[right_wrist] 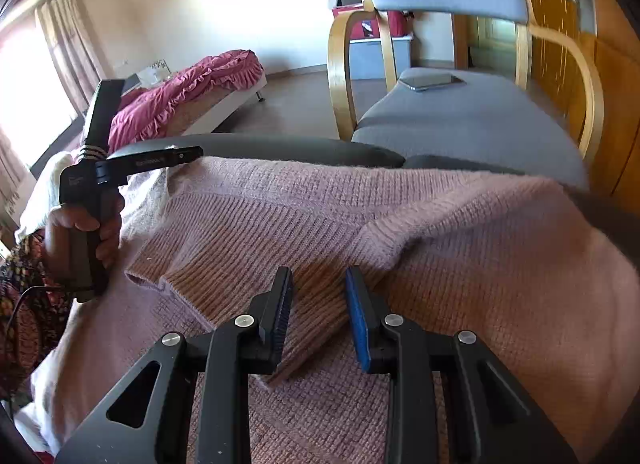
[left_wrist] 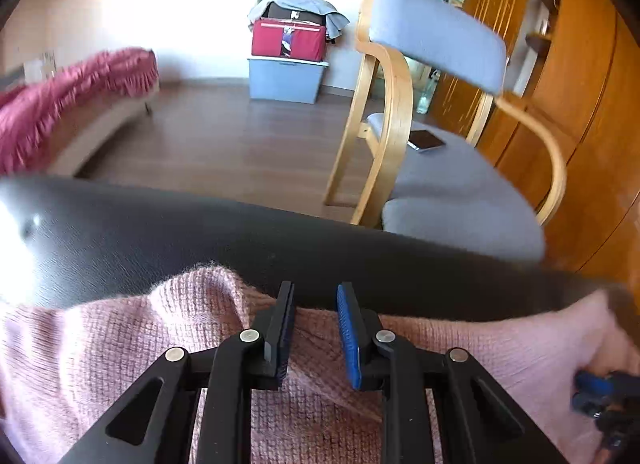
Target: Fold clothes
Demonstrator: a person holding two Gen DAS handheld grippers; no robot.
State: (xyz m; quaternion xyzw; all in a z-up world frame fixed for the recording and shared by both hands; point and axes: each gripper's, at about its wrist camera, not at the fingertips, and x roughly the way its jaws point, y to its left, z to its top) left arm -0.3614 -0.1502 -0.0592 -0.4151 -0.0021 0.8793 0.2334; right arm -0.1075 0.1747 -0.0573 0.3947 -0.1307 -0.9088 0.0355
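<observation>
on the far left of the right wrist view, a hand (right_wrist: 86, 230) grips the handle of the left gripper (right_wrist: 188, 155), which reaches out over the far edge of the pink knit sweater (right_wrist: 460, 232). the sweater lies spread across a dark table (right_wrist: 280, 146), and it fills most of the foreground in both views. from the left gripper's own camera its tongs stand partly spread, nothing pinched; the dark pad (left_wrist: 285, 328) and the blue pad (left_wrist: 349, 338) sit just over the knit near the garment's far edge, with wool showing in the gap but neither pad pressing on it.

moving right, a ribbed cuff (right_wrist: 224, 288) of a sleeve lies folded in across the body of the sweater. the right gripper (right_wrist: 320, 312) hovers right above that ribbing, its tongs also partly spread and gripping nothing, the cuff running under the gap between them.

so this reads as mid-fold: one sleeve looks already laid inward, and the hands seem to be picking their next holds. the next move likely calls for each gripper to dip, close on a single layer of edge and lift it over evenly, without dragging the loose knit or undoing the sleeve.

further right, beyond the table, stands a wooden armchair (right_wrist: 472, 120) with grey cushions, well apart from the work.
</observation>
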